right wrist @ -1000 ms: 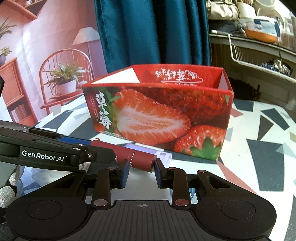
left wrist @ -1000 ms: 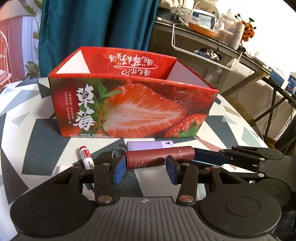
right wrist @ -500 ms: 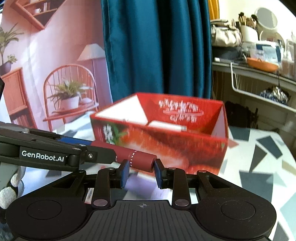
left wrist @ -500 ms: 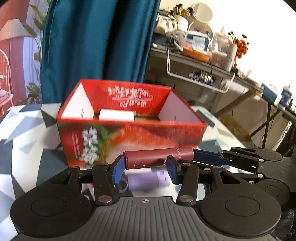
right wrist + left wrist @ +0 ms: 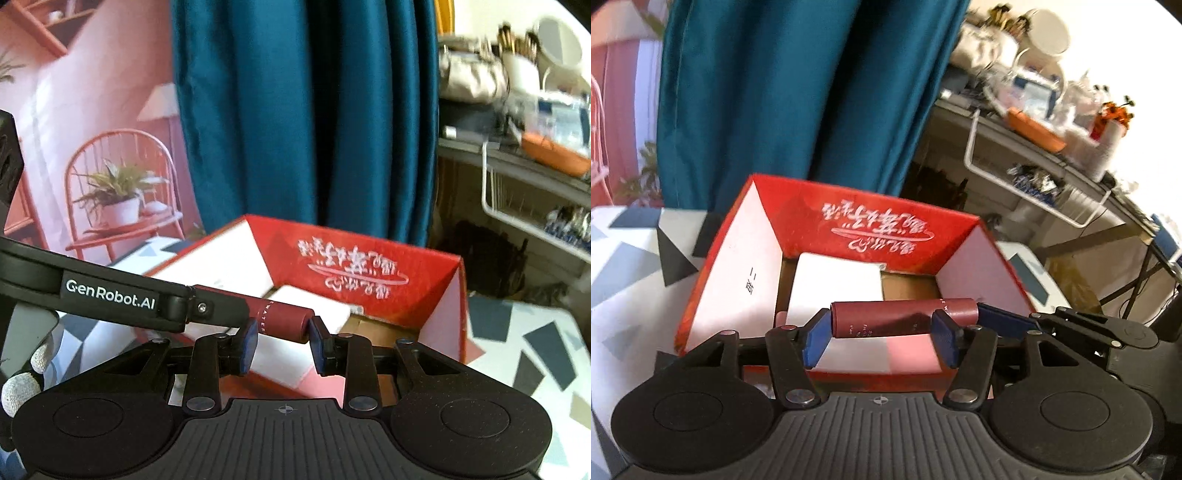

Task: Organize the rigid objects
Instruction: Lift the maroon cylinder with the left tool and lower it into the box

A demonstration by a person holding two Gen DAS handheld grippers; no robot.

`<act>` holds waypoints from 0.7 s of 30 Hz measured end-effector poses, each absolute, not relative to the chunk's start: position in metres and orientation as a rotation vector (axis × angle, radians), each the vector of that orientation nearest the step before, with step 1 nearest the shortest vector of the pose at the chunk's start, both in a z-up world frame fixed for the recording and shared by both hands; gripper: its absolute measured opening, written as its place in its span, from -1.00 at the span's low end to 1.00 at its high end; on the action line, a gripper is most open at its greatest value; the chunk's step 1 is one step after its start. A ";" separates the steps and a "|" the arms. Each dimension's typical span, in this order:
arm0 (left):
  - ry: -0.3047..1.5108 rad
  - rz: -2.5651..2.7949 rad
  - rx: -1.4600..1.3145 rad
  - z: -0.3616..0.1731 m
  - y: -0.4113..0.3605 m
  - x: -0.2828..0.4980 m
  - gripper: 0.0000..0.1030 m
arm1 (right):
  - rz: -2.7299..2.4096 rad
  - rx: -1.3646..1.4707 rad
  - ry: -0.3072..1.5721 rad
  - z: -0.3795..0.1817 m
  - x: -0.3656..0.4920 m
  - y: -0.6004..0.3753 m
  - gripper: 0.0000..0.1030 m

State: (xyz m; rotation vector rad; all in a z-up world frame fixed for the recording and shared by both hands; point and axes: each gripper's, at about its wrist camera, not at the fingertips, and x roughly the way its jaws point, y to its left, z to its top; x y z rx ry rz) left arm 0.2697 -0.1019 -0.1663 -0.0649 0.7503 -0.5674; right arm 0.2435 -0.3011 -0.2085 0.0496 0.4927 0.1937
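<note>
teal curtain [image 5: 798, 92] fills the back, hanging behind the patterned bench [image 5: 624, 258]; on that bench sits the red strawberry box [image 5: 871, 229], open at the top, white side walls showing, a white card [image 5: 834, 284] lying flat on its floor; over the box's near edge hangs the maroon tube [image 5: 901, 321], lying crosswise, up in the air; right gripper [image 5: 281, 341] pinches the tube's end between its blue pads [image 5: 248, 343]; left gripper [image 5: 881, 341] frames the tube's middle, jaws opening, tube between them, its right-hand pad clear of it, left-hand pad at the tube's end, contact hard to call
</note>
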 end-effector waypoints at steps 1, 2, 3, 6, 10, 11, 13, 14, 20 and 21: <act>0.769 -0.564 -0.064 -0.171 -0.104 0.276 0.19 | 0.196 0.062 0.514 -0.213 0.252 -0.302 -0.45; 0.785 -0.562 -0.064 -0.174 -0.104 0.283 0.19 | 0.198 0.075 0.533 -0.216 0.260 -0.305 -0.46; 0.802 -0.557 -0.061 -0.178 -0.105 0.289 0.19 | 0.200 0.084 0.548 -0.220 0.266 -0.306 -0.46; 0.836 -0.539 -0.051 -0.190 -0.108 0.303 0.21 | 0.215 0.105 0.604 -0.231 0.284 -0.308 -0.46; 0.863 -0.529 -0.042 -0.200 -0.106 0.314 0.21 | 0.229 0.160 0.664 -0.242 0.298 -0.310 -0.45; 0.864 -0.530 -0.037 -0.202 -0.105 0.315 0.21 | 0.233 0.181 0.677 -0.244 0.300 -0.312 -0.45; 0.857 -0.532 -0.035 -0.204 -0.105 0.316 0.21 | 0.234 0.203 0.687 -0.247 0.302 -0.313 -0.44; 0.856 -0.533 -0.034 -0.204 -0.105 0.317 0.21 | 0.232 0.203 0.689 -0.247 0.303 -0.312 -0.42; 0.813 -0.543 -0.016 -0.197 -0.102 0.308 0.27 | 0.224 0.169 0.671 -0.241 0.299 -0.308 -0.39; 0.804 -0.544 -0.015 -0.195 -0.101 0.306 0.29 | 0.220 0.162 0.664 -0.239 0.296 -0.308 -0.34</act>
